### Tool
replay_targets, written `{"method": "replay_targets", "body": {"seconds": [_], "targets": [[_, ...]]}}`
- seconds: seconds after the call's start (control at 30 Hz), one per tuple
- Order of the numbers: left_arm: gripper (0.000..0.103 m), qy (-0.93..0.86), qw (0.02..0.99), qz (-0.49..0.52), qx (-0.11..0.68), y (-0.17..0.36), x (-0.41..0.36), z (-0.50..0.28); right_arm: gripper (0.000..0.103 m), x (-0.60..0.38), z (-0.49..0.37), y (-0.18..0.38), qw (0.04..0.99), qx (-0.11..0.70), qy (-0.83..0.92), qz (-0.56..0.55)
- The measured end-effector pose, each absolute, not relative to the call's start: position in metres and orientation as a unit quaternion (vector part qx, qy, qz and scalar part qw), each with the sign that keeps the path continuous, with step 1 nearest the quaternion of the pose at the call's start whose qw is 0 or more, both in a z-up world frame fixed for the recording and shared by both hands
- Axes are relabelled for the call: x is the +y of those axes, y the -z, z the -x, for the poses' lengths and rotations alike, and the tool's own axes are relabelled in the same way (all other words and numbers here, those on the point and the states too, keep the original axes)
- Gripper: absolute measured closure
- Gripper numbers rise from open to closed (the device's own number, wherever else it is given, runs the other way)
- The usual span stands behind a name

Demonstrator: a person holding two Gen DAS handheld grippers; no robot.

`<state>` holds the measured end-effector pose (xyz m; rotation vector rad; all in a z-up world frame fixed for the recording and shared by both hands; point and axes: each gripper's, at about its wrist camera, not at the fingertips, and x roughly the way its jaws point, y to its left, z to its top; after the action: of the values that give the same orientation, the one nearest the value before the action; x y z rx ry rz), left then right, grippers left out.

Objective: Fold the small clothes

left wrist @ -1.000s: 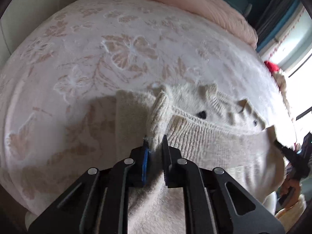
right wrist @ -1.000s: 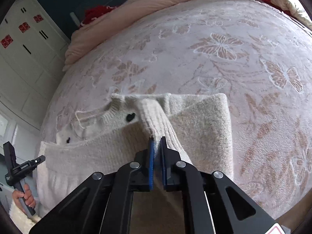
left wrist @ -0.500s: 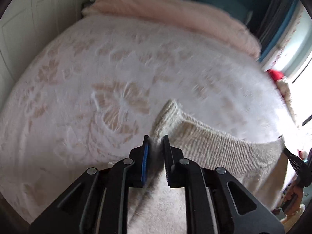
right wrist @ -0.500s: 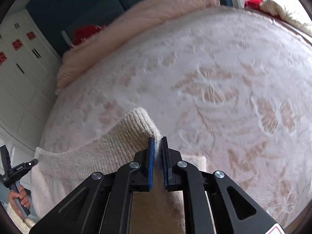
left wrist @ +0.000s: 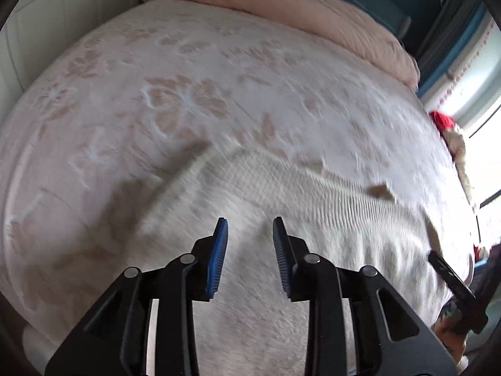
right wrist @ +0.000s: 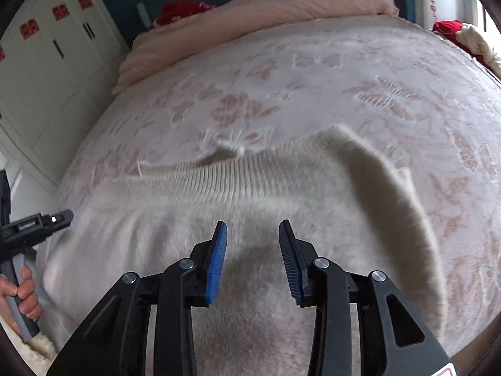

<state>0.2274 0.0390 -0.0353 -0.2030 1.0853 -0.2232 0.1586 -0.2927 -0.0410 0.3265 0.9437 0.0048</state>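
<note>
Sweater, cream knit, is seen lying spread on the bed, its ribbed hem laid across the far side toward 12 o'clock, which suggests a fold brought over from the near edge. A loose flap or sleeve is left trailing toward 3 o'clock in the right wrist view, and its edge is blurred. Ample bare bedspread is left at 12 o'clock and at 9 o'clock for a further fold, while a rolled pink quilt bounds the far end. The left gripper is held with jaws apart over the knit, nothing between them. The right gripper is likewise parted and empty, poised just above the fabric, judged ready for a fresh grasp.
</note>
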Motion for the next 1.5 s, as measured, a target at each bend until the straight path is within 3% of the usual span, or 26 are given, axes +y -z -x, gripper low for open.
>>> {"method": "replay_targets", "body": {"seconds": [0.1,0.17,0.3,0.47,0.53,0.6,0.77,0.83,0.87,0.9,0.97,1.27,1.37,1.4,1.47,1.5], "targets": [[0.07,0.101,0.833,0.046,0.543,0.072,0.022,-0.22,0.081,-0.304,-0.153,0.06,0.867,0.462,0.012,-0.186],[0.07,0.107,0.842,0.073,0.524,0.073,0.031,-0.214,0.075,-0.306,-0.147,0.043,0.864,0.457,0.026,-0.208],[0.068,0.094,0.842,0.075,0.525,0.073,0.028,-0.213,0.075,-0.252,-0.145,0.02,0.872,0.454,-0.057,-0.175],[0.065,0.092,0.848,0.025,0.521,0.073,0.021,-0.209,0.076,-0.193,-0.137,0.057,0.869,0.481,-0.085,-0.08],[0.065,0.096,0.847,0.02,0.522,0.074,0.023,-0.209,0.079,-0.207,-0.133,0.052,0.862,0.484,-0.076,-0.129],[0.065,0.092,0.846,0.019,0.524,0.07,0.023,-0.207,0.072,-0.213,-0.138,0.04,0.852,0.485,-0.077,-0.179],[0.066,0.105,0.845,0.069,0.52,0.046,0.013,-0.189,0.072,-0.181,-0.165,0.021,0.861,0.472,-0.115,-0.154],[0.059,0.099,0.841,0.039,0.53,0.05,-0.001,-0.191,0.073,-0.171,-0.185,0.037,0.852,0.488,-0.119,-0.146],[0.053,0.09,0.839,0.019,0.537,0.057,-0.006,-0.195,0.082,-0.17,-0.194,0.046,0.849,0.498,-0.112,-0.138],[0.052,0.08,0.837,0.003,0.541,0.065,-0.008,-0.199,0.093,-0.174,-0.201,0.053,0.848,0.503,-0.103,-0.132],[0.042,0.072,0.837,0.008,0.543,0.07,-0.002,-0.206,0.103,-0.204,-0.209,0.059,0.848,0.499,-0.085,-0.156],[0.038,0.089,0.843,0.008,0.531,0.077,0.008,-0.209,0.103,-0.401,-0.127,0.061,0.837,0.464,0.069,-0.284],[0.04,0.086,0.845,0.015,0.528,0.07,0.008,-0.204,0.082,-0.4,-0.094,0.032,0.855,0.445,0.106,-0.243],[0.04,0.087,0.844,0.026,0.528,0.063,0.012,-0.199,0.058,-0.396,-0.081,0.024,0.861,0.441,0.103,-0.233],[0.039,0.087,0.849,0.035,0.521,0.05,0.023,-0.183,0.032,-0.39,-0.06,0.019,0.866,0.438,0.108,-0.218],[0.038,0.083,0.852,0.038,0.516,0.045,0.032,-0.173,0.033,-0.387,-0.05,0.02,0.866,0.442,0.106,-0.21]]}}
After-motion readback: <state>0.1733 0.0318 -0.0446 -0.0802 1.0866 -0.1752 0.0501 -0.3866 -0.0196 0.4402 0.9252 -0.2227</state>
